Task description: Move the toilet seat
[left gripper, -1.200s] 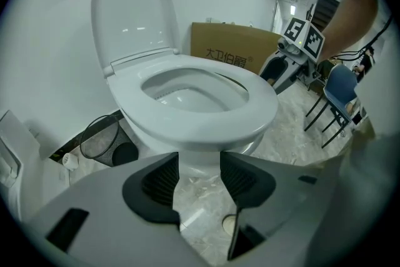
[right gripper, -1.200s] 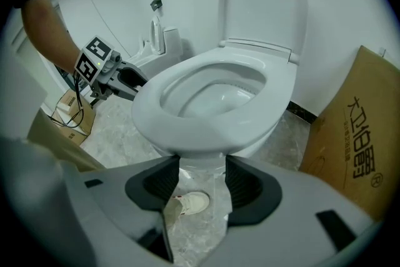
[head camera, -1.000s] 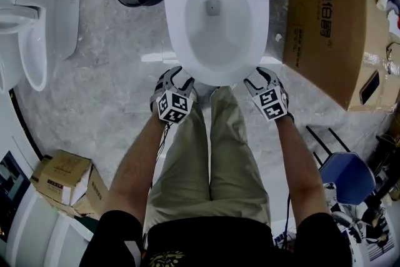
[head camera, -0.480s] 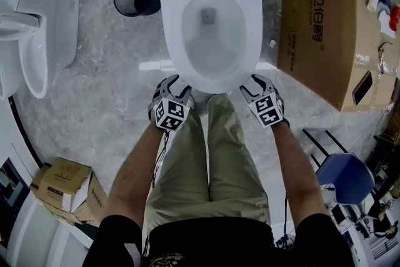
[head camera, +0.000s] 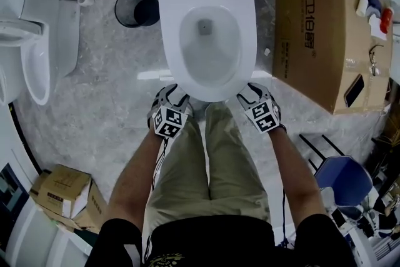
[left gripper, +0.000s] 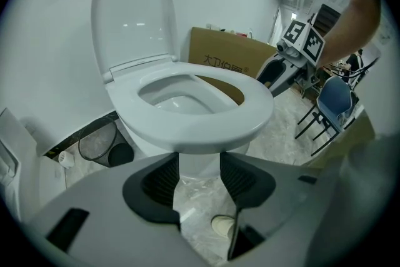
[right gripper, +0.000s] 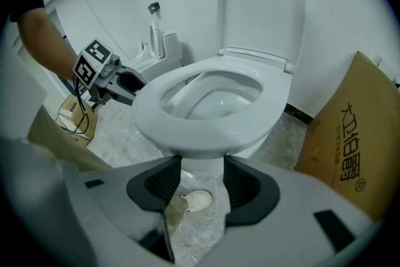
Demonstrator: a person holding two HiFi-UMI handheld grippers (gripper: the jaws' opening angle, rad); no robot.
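Toilet seat [head camera: 170, 47] white, glossy, oval ring with wide open centre. Down now, lying flat and level on bowl [right gripper: 219, 100]. Rounded front edge [left gripper: 206, 128] overhangs bowl, facing person. Back end hinged at foot of lid [left gripper: 131, 15], which stands upright against wall.

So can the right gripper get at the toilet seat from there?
Probably yes: the right gripper hovers at the front of the toilet seat, nothing between; its empty jaws are closing.
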